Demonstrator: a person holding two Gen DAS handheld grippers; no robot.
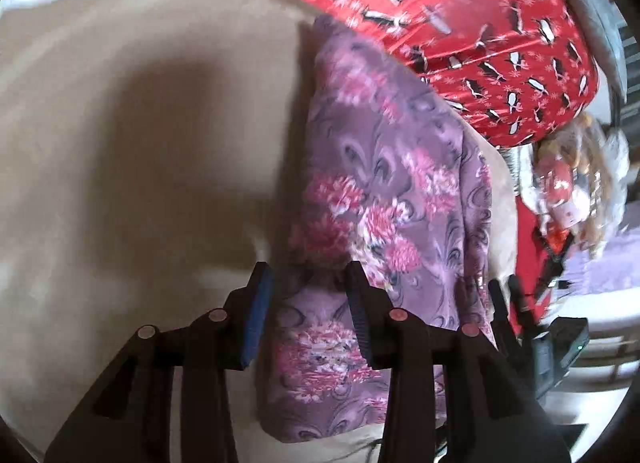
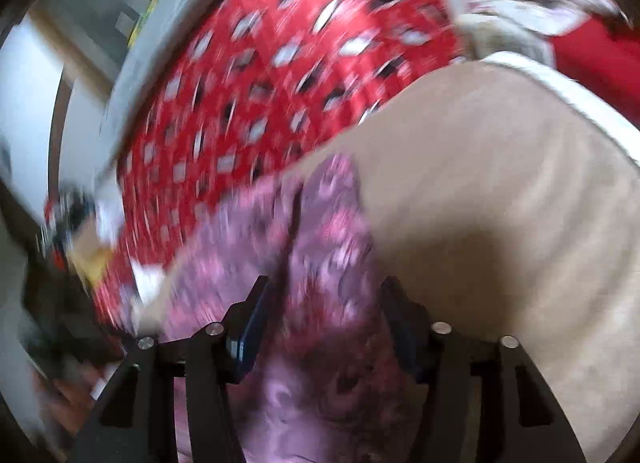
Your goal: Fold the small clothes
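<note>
A purple floral garment (image 1: 392, 167) lies folded in a long strip on a beige surface (image 1: 140, 143). My left gripper (image 1: 310, 303) hovers over its near end, open, with the cloth showing below the gap and neither blue pad pressing on it. In the blurred right wrist view the same garment (image 2: 332, 223) runs up into my right gripper (image 2: 328, 315) and fills the space between the pads, so that gripper is shut on a thick bunch of it. The right gripper (image 1: 505, 291) also shows in the left wrist view, at the strip's right edge.
Red penguin-print fabric (image 1: 460, 23) borders the far side of the beige surface (image 2: 500, 183) and touches the garment's far end. A heap of mixed clothes (image 1: 572, 191) lies at the right. A white edge (image 2: 560, 87) bounds the surface.
</note>
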